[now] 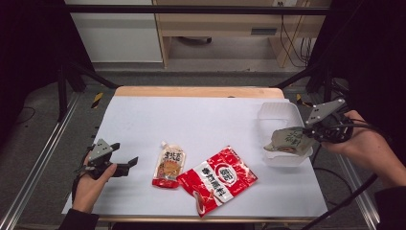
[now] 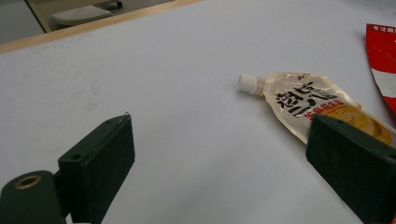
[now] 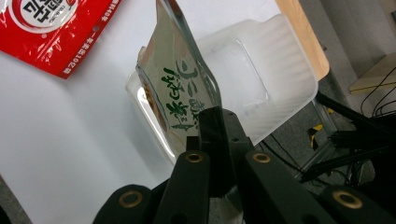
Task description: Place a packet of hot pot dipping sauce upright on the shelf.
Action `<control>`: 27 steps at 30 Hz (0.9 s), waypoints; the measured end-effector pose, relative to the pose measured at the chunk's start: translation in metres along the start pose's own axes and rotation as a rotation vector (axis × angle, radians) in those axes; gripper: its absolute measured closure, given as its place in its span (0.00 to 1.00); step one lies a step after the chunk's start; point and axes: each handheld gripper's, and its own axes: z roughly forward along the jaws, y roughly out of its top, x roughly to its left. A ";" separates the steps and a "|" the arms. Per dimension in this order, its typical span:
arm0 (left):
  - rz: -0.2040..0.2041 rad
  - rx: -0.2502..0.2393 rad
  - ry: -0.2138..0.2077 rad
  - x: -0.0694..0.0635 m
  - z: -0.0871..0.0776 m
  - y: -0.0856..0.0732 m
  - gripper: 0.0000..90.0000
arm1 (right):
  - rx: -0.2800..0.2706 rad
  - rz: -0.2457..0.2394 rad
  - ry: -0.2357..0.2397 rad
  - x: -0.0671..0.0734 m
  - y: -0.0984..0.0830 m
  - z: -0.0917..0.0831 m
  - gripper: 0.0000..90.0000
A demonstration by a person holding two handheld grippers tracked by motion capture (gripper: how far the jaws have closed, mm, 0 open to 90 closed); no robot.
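You're in the middle of packing: your right gripper [image 1: 306, 133] has its jaws pinched tight on the edge of a grey-green sauce pouch [image 1: 286, 140], and you're holding that pouch right over the clear plastic container [image 1: 282, 115] at the far right of the white table mat [image 1: 143, 124]. In the right gripper view the pouch [image 3: 180, 93] stands on edge, clamped at its lower seam, with green brush lettering down a silvery, translucent face and a darker filling showing through at one side; the container [image 3: 280, 70] lies just behind and under it, a shallow, ribbed, frosted tub with nothing else inside that I can make out. My read is that the drop comes next: you want the pouch low and inside the rim before you let the jaws part, and tipped flatter so it lies down rather than leaning on the wall. Your left gripper [image 1: 125, 165] rests at the near left on the mat, jaws spread wide and holding nothing. Straight ahead of it in the left gripper view lies the spouted pouch [image 2: 313, 105], pale with a white cap and an orange picture, flat on the mat; just right of that sits the red seasoning packet [image 1: 218, 179], glossy and crinkled. Those two look like the next to go in.
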 end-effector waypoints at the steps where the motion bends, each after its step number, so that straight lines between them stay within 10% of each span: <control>1: 0.000 0.000 0.000 0.000 0.000 0.000 0.09 | 0.000 0.000 0.000 0.000 0.000 0.000 1.00; 27: 0.016 0.006 0.002 -0.003 0.000 0.000 0.09 | 0.048 0.036 0.045 -0.001 -0.014 0.031 1.00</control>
